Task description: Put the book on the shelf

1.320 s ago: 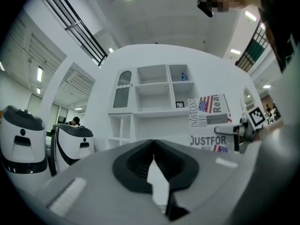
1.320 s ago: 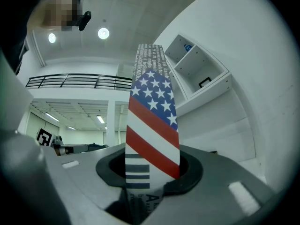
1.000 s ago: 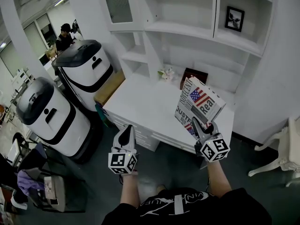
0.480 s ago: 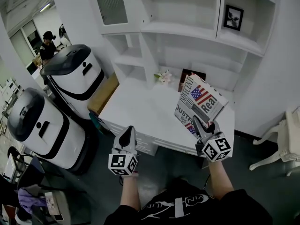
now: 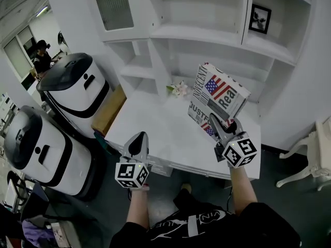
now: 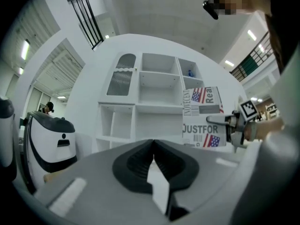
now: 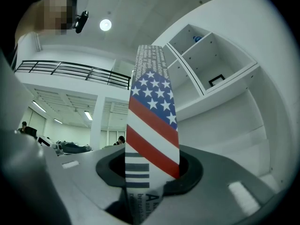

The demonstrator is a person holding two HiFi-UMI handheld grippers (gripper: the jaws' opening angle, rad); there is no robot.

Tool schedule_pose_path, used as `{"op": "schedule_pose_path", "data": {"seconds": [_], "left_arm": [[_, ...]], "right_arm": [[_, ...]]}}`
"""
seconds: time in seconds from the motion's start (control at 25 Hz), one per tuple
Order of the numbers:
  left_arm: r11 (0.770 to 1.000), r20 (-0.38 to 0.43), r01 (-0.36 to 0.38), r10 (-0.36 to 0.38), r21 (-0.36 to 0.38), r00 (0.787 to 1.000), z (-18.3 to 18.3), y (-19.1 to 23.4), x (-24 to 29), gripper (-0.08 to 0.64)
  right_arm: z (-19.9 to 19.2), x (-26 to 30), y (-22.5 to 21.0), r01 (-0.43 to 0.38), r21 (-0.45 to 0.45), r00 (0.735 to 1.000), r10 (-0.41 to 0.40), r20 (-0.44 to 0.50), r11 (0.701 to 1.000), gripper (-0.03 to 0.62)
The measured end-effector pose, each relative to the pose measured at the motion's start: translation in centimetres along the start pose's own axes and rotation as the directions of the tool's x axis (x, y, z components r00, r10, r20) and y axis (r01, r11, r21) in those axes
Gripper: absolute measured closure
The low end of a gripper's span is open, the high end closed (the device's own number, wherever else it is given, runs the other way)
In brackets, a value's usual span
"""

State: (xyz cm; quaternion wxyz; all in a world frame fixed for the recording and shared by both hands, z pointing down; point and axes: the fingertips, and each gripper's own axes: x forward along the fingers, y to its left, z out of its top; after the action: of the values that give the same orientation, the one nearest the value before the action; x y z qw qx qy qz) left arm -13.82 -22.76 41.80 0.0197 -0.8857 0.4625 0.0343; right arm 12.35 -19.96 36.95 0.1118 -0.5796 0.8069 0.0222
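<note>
Because the book [image 5: 217, 98] is probably meant to slide upright into the shelf [image 5: 207, 32], the right gripper [image 5: 222, 127] clamps its lower edge and holds it standing, cover outward. The book is above the white surface [image 5: 155, 130], short of the open compartments. The left gripper [image 5: 139, 138] hangs well apart to the left, jaws pressed together and empty, apparently kept out of the way.

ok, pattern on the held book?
The book has a US-flag print, stars over red-white stripes; clearest in the right gripper view.

One book [image 5: 217, 99], two tongs [image 5: 140, 136] [image 5: 212, 122], two white machines [image 5: 77, 87] [image 5: 39, 143], one framed picture [image 5: 259, 18]
</note>
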Motion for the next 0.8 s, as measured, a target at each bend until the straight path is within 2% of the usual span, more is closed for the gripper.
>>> {"op": "schedule_pose_path", "data": {"seconds": [0.16, 0.36, 0.6, 0.8], "left_arm": [[0.999, 0.025, 0.039, -0.040, 0.025, 0.999, 1.9, 2.2, 4.7, 0.560], [0.996, 0.070, 0.091, -0.091, 0.011, 0.993, 4.0, 3.8, 9.9, 0.560], [0.994, 0.076, 0.107, -0.104, -0.026, 0.992, 4.3, 5.9, 15.3, 0.560], [0.993, 0.084, 0.118, -0.115, -0.025, 0.990, 5.2, 6.3, 18.4, 0.560]], "right_arm": [[2.3, 4.5, -0.8, -0.012, -0.029, 0.999, 0.014, 0.042, 1.000, 0.430], [6.3, 9.2, -1.8, -0.052, -0.086, 0.993, 0.061, 0.100, 0.995, 0.430], [10.9, 13.4, -2.0, -0.073, -0.194, 0.987, 0.099, 0.127, 0.978, 0.430], [14.7, 15.8, -1.7, -0.118, -0.224, 0.970, 0.161, 0.181, 0.967, 0.430]]}}
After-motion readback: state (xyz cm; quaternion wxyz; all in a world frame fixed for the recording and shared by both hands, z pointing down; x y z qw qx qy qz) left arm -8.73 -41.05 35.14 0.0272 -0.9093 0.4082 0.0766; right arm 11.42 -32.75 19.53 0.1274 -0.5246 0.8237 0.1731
